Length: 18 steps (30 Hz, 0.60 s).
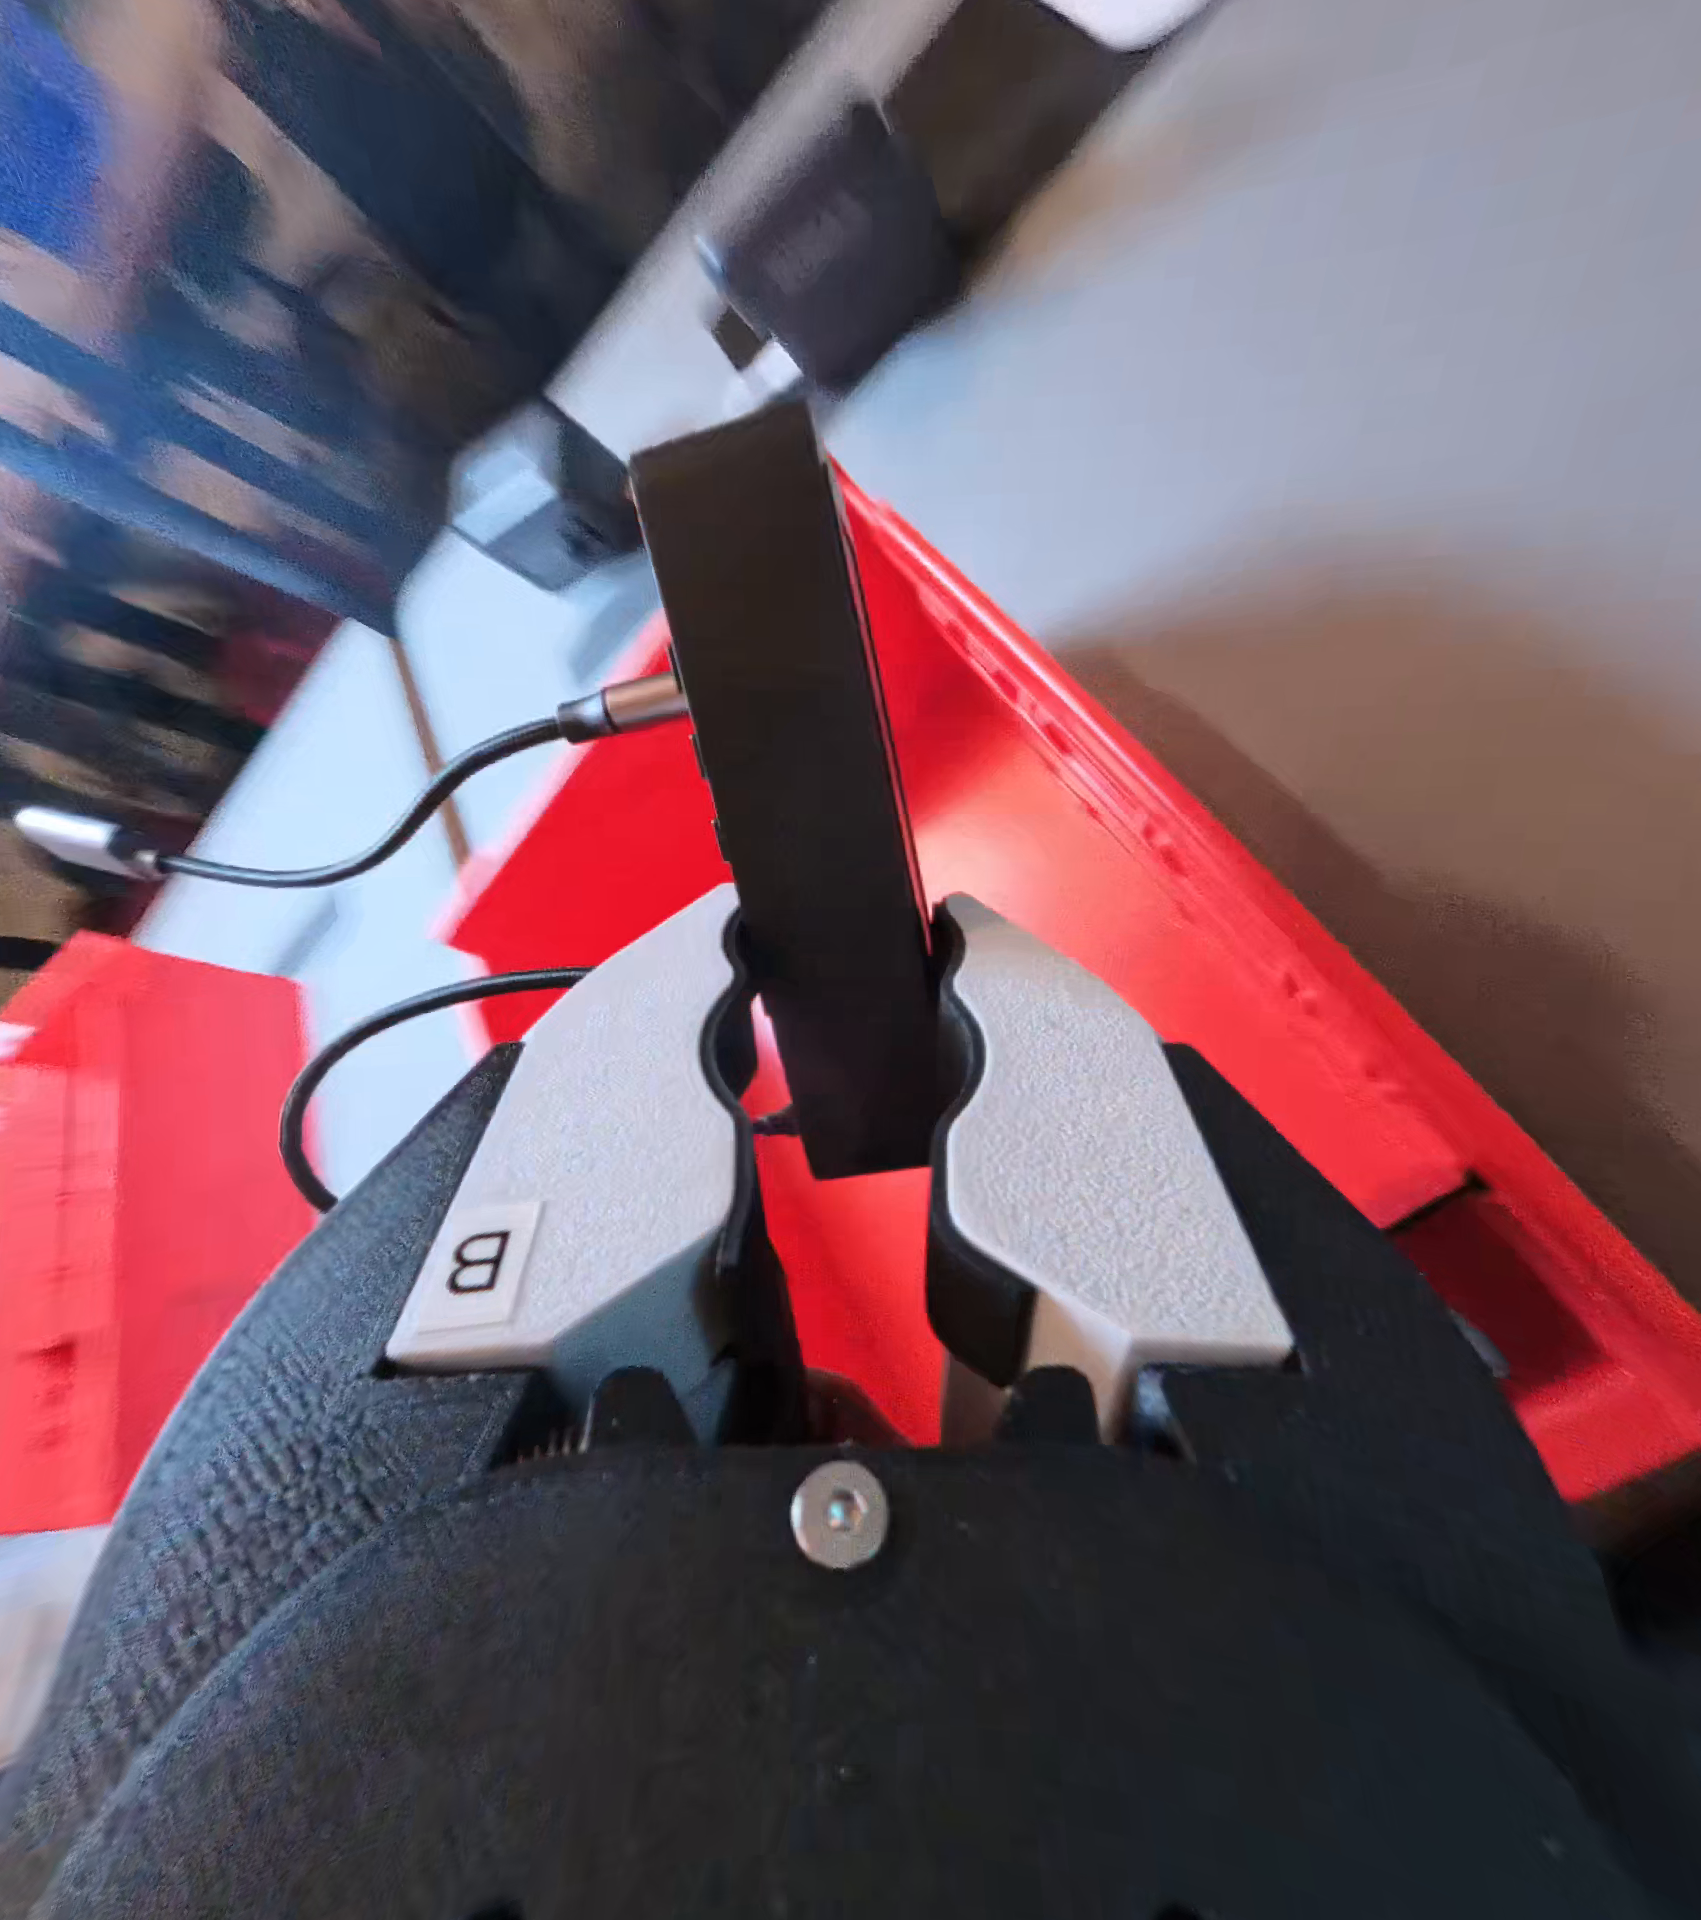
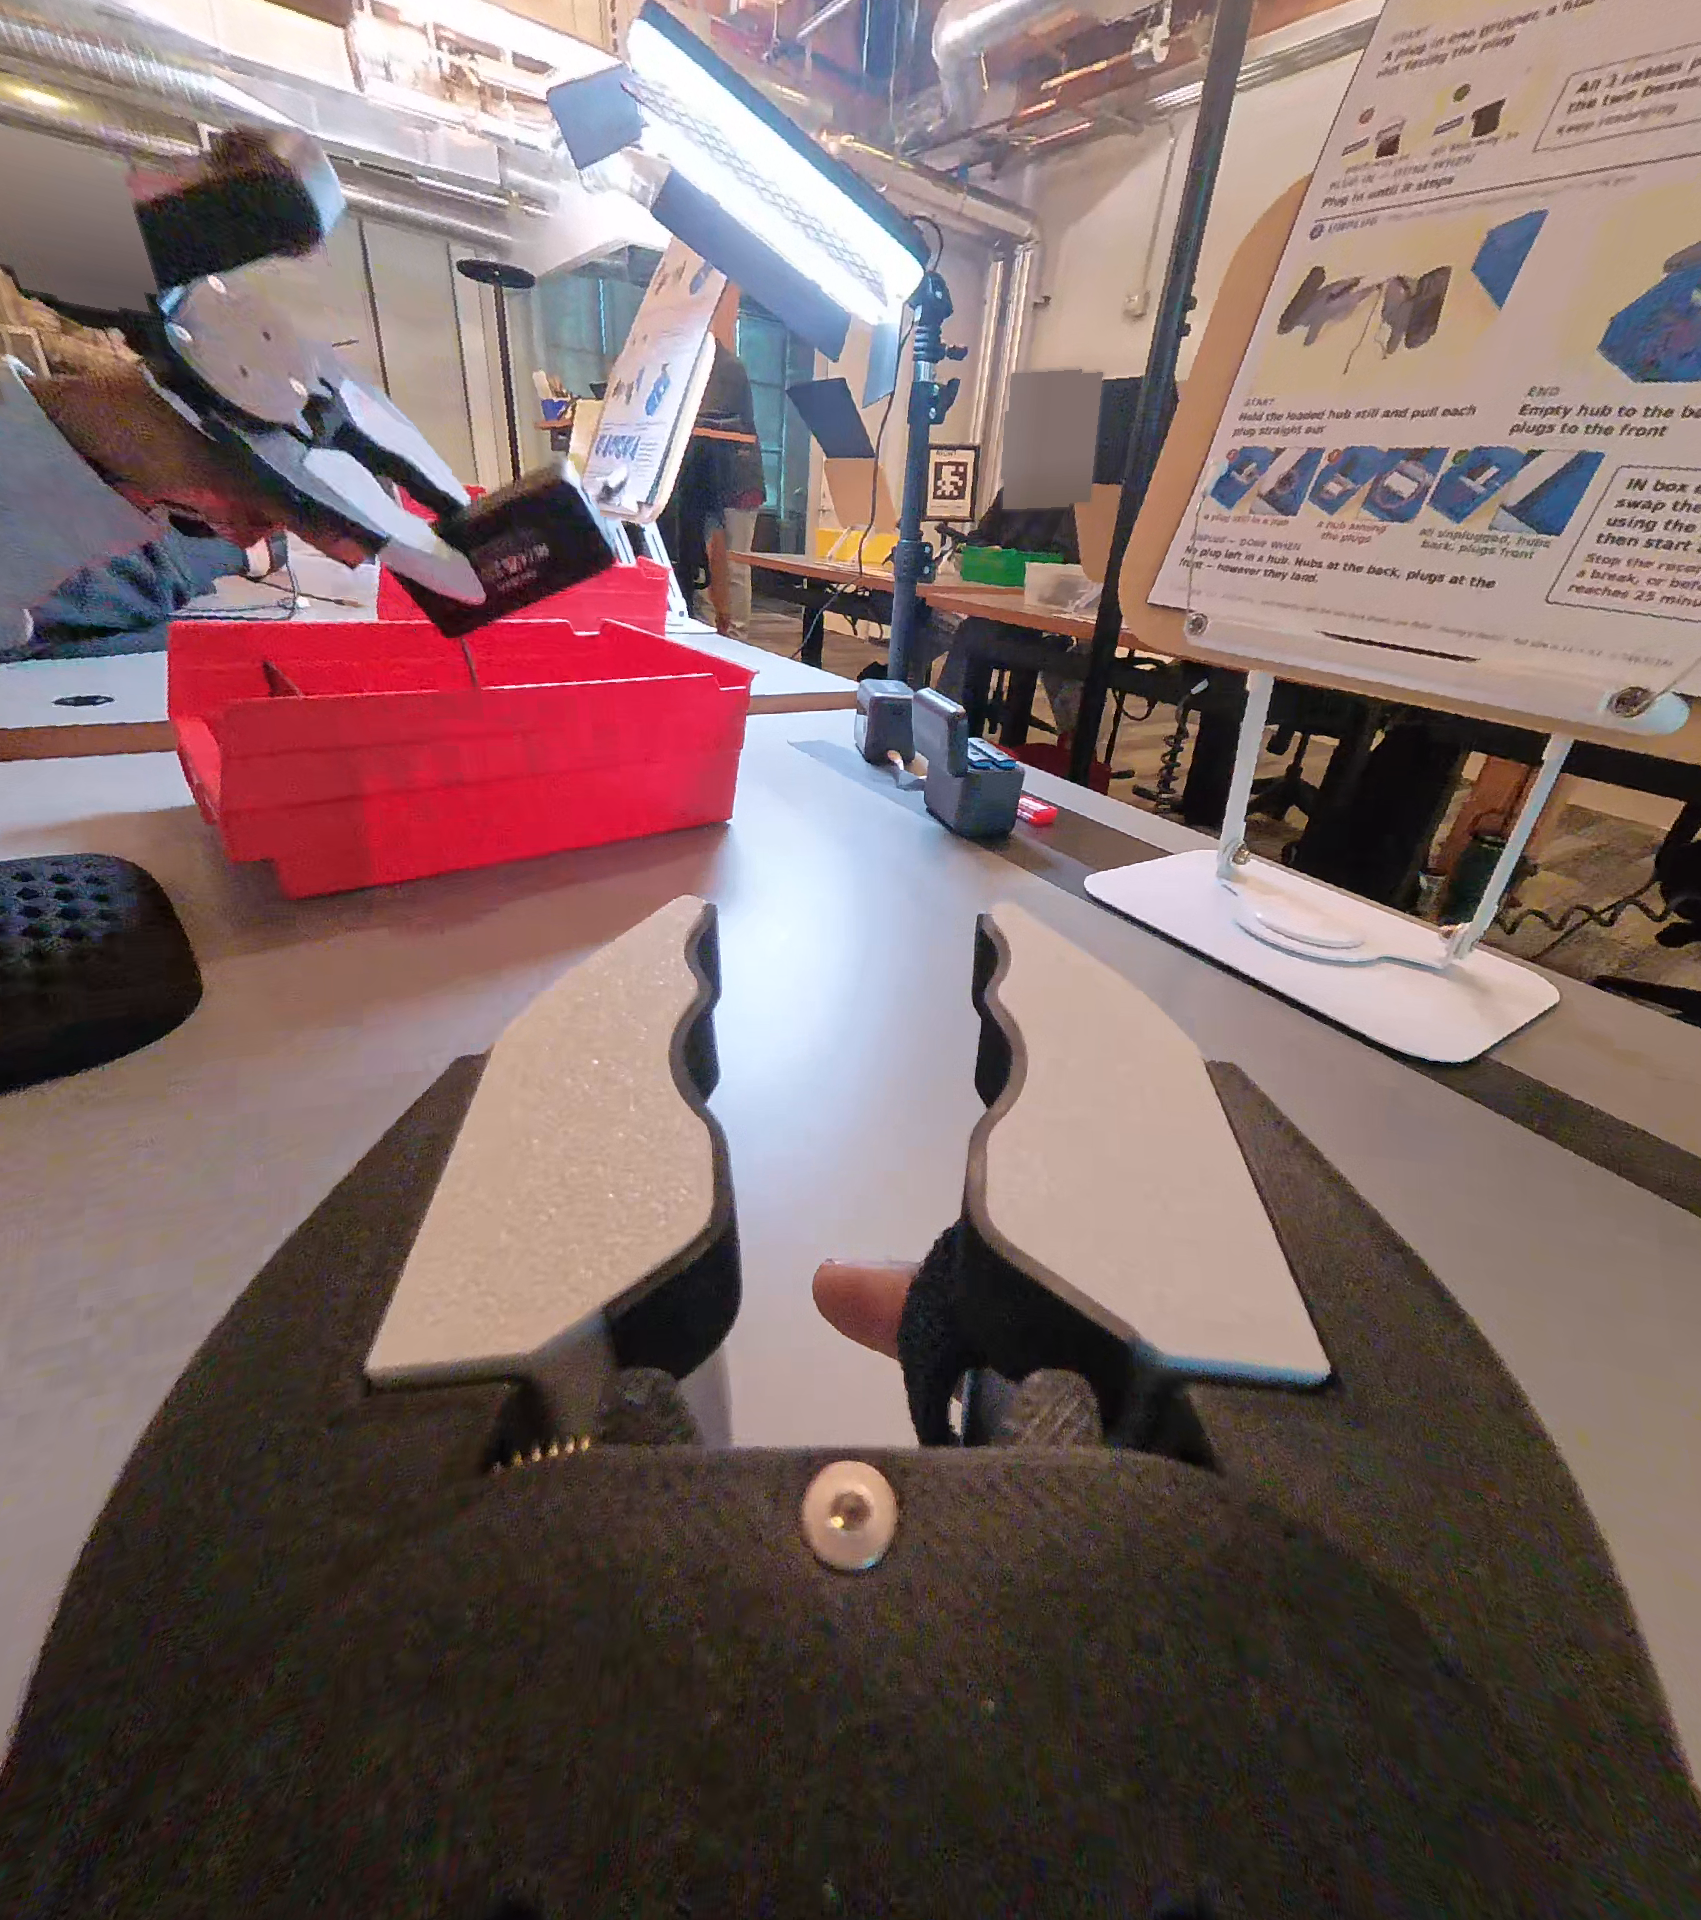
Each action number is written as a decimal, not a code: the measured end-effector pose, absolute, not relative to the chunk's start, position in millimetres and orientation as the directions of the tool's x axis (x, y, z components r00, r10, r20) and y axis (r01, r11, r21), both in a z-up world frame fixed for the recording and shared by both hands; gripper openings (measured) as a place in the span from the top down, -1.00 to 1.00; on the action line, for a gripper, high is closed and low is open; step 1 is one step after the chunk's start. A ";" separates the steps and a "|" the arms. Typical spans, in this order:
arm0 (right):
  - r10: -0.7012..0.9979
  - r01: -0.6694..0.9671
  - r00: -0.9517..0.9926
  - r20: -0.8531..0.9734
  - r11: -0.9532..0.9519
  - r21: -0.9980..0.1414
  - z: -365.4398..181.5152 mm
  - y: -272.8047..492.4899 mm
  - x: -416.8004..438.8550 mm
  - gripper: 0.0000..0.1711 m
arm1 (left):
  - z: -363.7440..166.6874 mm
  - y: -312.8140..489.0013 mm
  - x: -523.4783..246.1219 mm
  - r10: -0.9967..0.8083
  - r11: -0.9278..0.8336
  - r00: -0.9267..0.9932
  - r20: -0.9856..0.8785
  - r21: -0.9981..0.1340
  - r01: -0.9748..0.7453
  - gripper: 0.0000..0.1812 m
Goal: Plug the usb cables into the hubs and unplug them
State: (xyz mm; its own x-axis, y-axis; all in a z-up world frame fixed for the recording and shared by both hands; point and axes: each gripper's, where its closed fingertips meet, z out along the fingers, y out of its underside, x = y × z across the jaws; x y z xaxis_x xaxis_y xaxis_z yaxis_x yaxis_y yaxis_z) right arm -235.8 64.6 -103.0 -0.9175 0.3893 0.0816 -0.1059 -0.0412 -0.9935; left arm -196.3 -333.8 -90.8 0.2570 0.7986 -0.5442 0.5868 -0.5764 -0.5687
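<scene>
My left gripper [image 1: 841,935] is shut on a black USB hub [image 1: 773,748] and holds it in the air above a red bin [image 1: 1085,831]. A grey cable plug [image 1: 628,707] sits in a port on the hub's side; its black cable [image 1: 389,842] hangs down to a loose silver plug [image 1: 87,842]. In the right wrist view the left gripper [image 2: 451,561] holds the hub [image 2: 529,545] tilted over the red bin [image 2: 451,748]. My right gripper [image 2: 846,966] is open and empty, low over the grey table [image 2: 877,831].
A second red bin [image 1: 119,1226] lies at the left. A black perforated pad [image 2: 15,966] lies on the table's left. Small grey devices [image 2: 960,769] and a white stand [image 2: 1345,935] bearing an instruction board [image 2: 1511,343] stand at the right. A lamp [image 2: 773,177] hangs overhead.
</scene>
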 end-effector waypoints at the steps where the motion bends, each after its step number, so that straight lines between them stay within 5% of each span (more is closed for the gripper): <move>1: 0.387 -0.107 -0.918 0.084 -0.039 -0.993 -103.1 64.1 -235.1 0.45 | -70.3 -328.4 -197.4 0.741 -0.641 0.226 -0.633 -0.565 0.519 0.66; 4: 0.376 -0.103 -0.923 0.081 -0.040 -0.994 -102.5 62.8 -232.8 0.45 | -13.1 -300.2 -200.7 0.515 -0.823 0.041 -0.856 -0.480 0.304 0.66; 7: 0.340 -0.057 -0.940 0.033 -0.062 -0.996 -100.4 61.3 -228.2 0.43 | 11.1 -259.4 -203.9 0.186 -0.955 -0.117 -0.976 -0.207 0.214 0.67; 15: 0.142 0.167 -0.974 -0.176 -0.073 -0.983 -106.4 43.2 -207.3 0.18 | -64.8 -110.1 -230.8 -0.189 -0.980 -0.038 -0.981 0.191 -0.047 0.68; 18: 0.144 0.153 -0.977 -0.159 -0.051 -0.987 -109.3 32.1 -201.2 0.10 | -93.9 -65.2 -233.9 -0.203 -0.969 0.007 -0.979 0.200 -0.148 0.68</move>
